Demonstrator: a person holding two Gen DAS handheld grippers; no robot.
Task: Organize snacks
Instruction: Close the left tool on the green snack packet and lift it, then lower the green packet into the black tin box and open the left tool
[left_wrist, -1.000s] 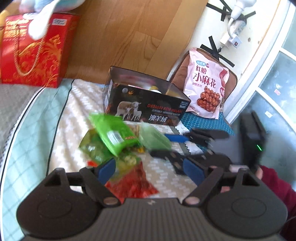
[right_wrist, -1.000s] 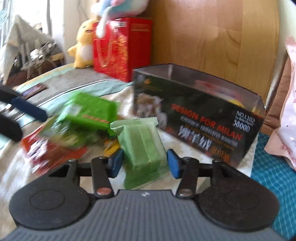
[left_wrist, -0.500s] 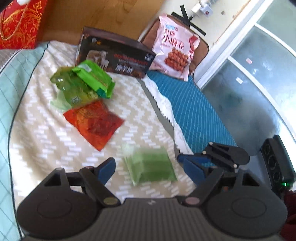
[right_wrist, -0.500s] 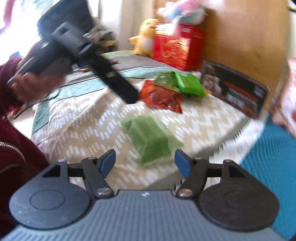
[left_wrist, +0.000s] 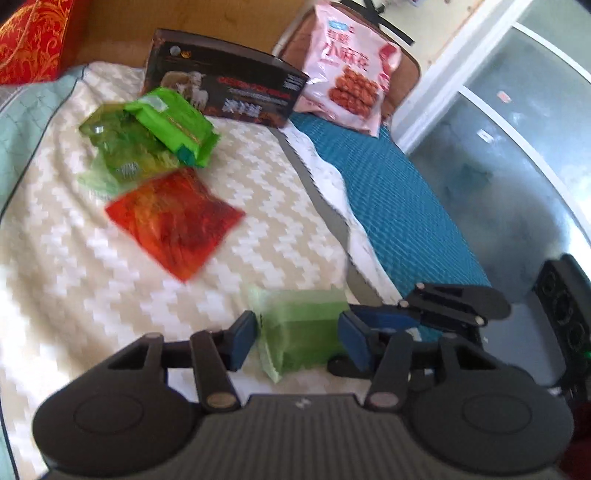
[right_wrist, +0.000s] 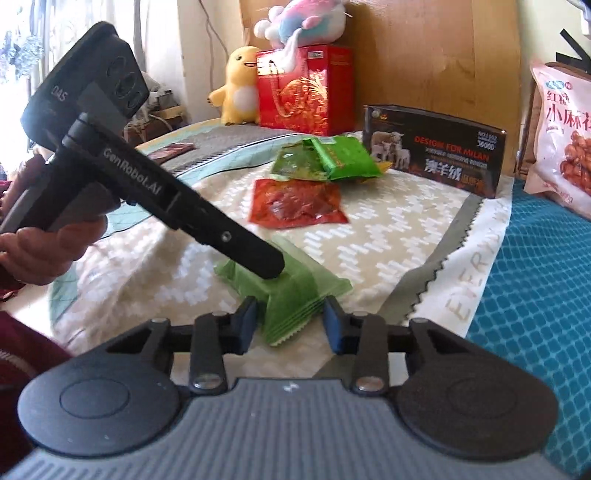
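Pale green plastic snack packet lies near bed edge, moved from pile by black box. Right gripper and left gripper both just closed, pads flanking packet; contact unclear. Right view alone shows yellow plush, hand. Open bedspread leftward.

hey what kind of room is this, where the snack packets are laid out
Most likely a bedroom: the snack packets lie on a bed with a zigzag-patterned blanket, and a yellow plush toy sits beside a red gift bag against the wooden headboard.
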